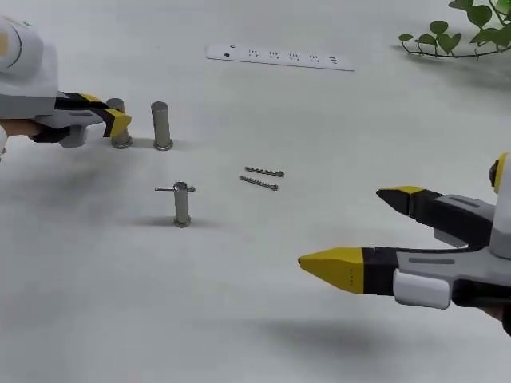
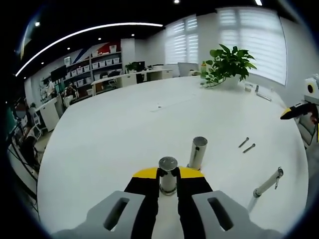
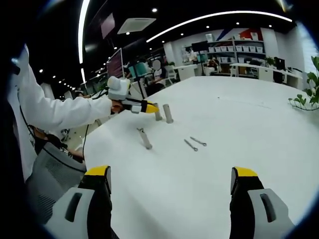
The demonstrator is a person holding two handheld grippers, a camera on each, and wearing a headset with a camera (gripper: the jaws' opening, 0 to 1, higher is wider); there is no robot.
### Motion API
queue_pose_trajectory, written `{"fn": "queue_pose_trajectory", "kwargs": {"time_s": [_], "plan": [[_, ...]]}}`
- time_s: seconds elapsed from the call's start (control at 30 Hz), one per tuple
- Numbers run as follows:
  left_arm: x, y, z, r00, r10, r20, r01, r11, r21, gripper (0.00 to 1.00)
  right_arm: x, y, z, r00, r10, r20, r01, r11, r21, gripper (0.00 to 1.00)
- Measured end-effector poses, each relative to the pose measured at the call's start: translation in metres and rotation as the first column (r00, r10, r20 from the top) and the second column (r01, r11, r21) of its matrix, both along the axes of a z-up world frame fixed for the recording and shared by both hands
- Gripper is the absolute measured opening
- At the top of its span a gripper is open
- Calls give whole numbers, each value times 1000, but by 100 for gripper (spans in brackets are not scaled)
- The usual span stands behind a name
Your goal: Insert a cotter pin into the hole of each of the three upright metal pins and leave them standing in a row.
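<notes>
Head view has the fitted metal pin [image 1: 182,206] standing upright on the white table [image 1: 239,319], with one cotter pin [image 1: 175,189] passing across through the hole near its top. Behind this pin and a little to its left stand the two other pins, near each other. One is the free metal pin [image 1: 161,125], upright and with no cotter pin in it. Further left is the gripped metal pin [image 1: 121,140]. The left gripper [image 1: 119,121] comes in level from the left edge, and its yellow-tipped jaws pinch this pin on its upper part. In the left gripper view the gripped metal pin [image 2: 168,165] stands upright between the jaws of the left gripper [image 2: 168,173], which press on both of its sides. The fitted metal pin [image 2: 267,183] is off to the right there.

To the right of the fitted metal pin, apart from it, two loose cotter pins [image 1: 264,171] lie flat side by side. Well to the right of it, and nearer to the person, the right gripper [image 1: 349,227] points left and is held off the table (its shadow lies under it). Its jaws are spread wide and hold nothing. The right gripper view shows the right gripper [image 3: 171,173] with its jaws far apart, and beyond them the fitted metal pin [image 3: 144,138]. An arm in a white sleeve [image 3: 55,112] stretches toward the pins, carrying the left gripper [image 3: 132,105].

Far behind the fitted metal pin lies a white power strip [image 1: 279,57], and far behind it to the right are the leaves of a plant [image 1: 471,28].
</notes>
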State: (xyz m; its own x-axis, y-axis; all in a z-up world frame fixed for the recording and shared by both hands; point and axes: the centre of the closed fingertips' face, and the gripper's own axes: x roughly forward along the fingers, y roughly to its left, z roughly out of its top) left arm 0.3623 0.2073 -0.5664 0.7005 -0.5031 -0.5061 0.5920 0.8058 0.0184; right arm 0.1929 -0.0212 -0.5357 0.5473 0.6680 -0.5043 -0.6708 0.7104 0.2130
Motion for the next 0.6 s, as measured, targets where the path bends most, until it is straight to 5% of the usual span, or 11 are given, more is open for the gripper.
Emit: {"fn": "queue_pose_trajectory", "kwargs": {"time_s": [0.3, 0.6], "plan": [[-29, -2, 32, 998, -43, 36, 44, 999, -17, 9, 0, 2, 3, 1000, 5, 6, -5, 1000, 12, 98], [-64, -33, 76, 976, -189, 111, 194, 980, -43, 9, -3, 6, 6, 999, 29, 16, -29, 999, 13, 98]]}}
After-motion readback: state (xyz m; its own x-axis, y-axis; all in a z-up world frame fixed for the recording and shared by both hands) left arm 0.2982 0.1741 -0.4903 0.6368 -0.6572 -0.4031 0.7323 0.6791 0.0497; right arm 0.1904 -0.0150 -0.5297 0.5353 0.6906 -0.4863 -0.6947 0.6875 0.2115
